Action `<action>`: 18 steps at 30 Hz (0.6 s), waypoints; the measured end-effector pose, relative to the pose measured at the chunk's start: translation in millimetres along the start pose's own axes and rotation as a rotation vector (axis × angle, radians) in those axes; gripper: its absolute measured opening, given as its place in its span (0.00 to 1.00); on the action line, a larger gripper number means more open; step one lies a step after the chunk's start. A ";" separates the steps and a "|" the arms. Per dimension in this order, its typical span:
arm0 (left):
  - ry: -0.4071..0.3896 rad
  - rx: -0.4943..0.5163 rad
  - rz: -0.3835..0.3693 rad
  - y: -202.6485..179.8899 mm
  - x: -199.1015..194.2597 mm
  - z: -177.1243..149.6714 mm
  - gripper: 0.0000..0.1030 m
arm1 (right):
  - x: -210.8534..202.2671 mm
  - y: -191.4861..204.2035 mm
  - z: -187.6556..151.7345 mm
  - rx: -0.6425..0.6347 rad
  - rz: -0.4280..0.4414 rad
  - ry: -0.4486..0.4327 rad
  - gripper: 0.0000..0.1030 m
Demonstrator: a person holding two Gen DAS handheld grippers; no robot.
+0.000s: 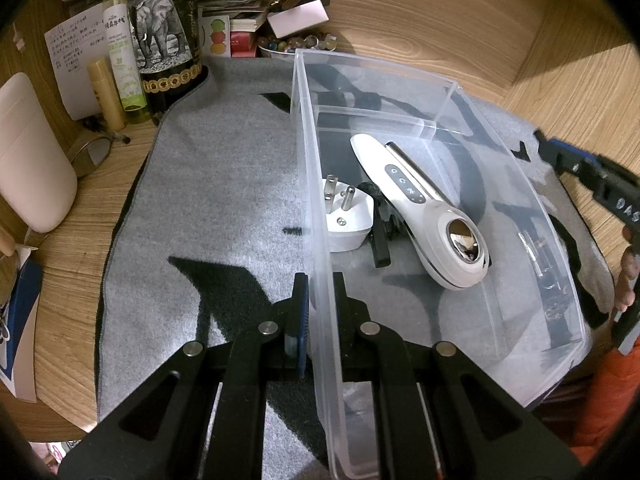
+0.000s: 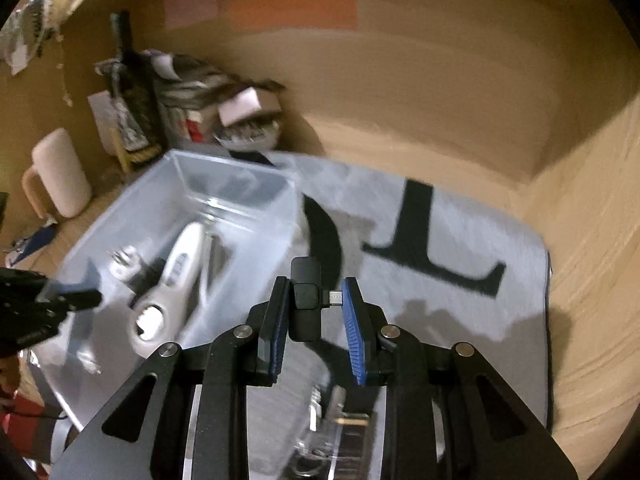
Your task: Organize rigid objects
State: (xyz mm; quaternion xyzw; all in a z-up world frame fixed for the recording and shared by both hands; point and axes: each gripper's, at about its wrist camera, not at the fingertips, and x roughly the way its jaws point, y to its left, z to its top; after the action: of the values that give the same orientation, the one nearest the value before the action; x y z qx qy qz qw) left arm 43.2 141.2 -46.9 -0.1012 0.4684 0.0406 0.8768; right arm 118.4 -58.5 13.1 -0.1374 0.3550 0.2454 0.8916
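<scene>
Right wrist view smeared; the clear bin [image 2: 172, 216] contents lack detail.

clear bin [image 1: 400, 92] holds white wand [image 1: 420, 216], plug [image 1: 346, 216]; maybe black clip.

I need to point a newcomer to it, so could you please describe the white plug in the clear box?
Find the clear plastic box on the grey mat. The white plug lies inside by its left wall, beside the long white handheld device. It alone has metal prongs sticking up.

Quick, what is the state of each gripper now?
Left gripper: shut on the wall of the clear bin.
Right gripper: shut on a small black adapter.
</scene>
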 end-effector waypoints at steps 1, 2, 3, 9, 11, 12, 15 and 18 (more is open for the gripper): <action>0.000 0.000 0.000 0.0 0.0 0.0 0.09 | -2.0 3.3 2.8 -0.008 0.007 -0.009 0.23; 0.000 0.000 0.000 0.0 0.0 0.0 0.09 | -4.6 7.1 5.2 -0.017 0.013 -0.020 0.23; 0.000 -0.001 0.000 -0.1 0.0 0.0 0.09 | -6.6 10.7 7.6 -0.026 0.018 -0.030 0.23; 0.000 0.000 0.000 0.0 0.1 0.0 0.09 | -15.6 34.7 19.8 -0.082 0.067 -0.077 0.23; 0.000 0.000 0.000 -0.1 0.0 -0.1 0.09 | -16.9 42.4 22.1 -0.098 0.084 -0.086 0.23; 0.000 0.000 0.000 -0.1 0.0 0.0 0.09 | -16.7 46.3 22.9 -0.106 0.092 -0.089 0.23; -0.001 0.000 0.000 0.0 0.0 0.0 0.09 | -14.3 59.3 23.5 -0.131 0.120 -0.087 0.23; -0.001 -0.001 -0.001 -0.2 0.2 -0.1 0.09 | -9.1 71.2 21.6 -0.153 0.143 -0.072 0.23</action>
State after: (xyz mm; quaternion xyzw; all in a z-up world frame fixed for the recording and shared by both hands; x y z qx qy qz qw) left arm 43.2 141.0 -47.1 -0.1017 0.4679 0.0406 0.8770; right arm 86.7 7.4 29.7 -0.1703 0.3119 0.3397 0.8708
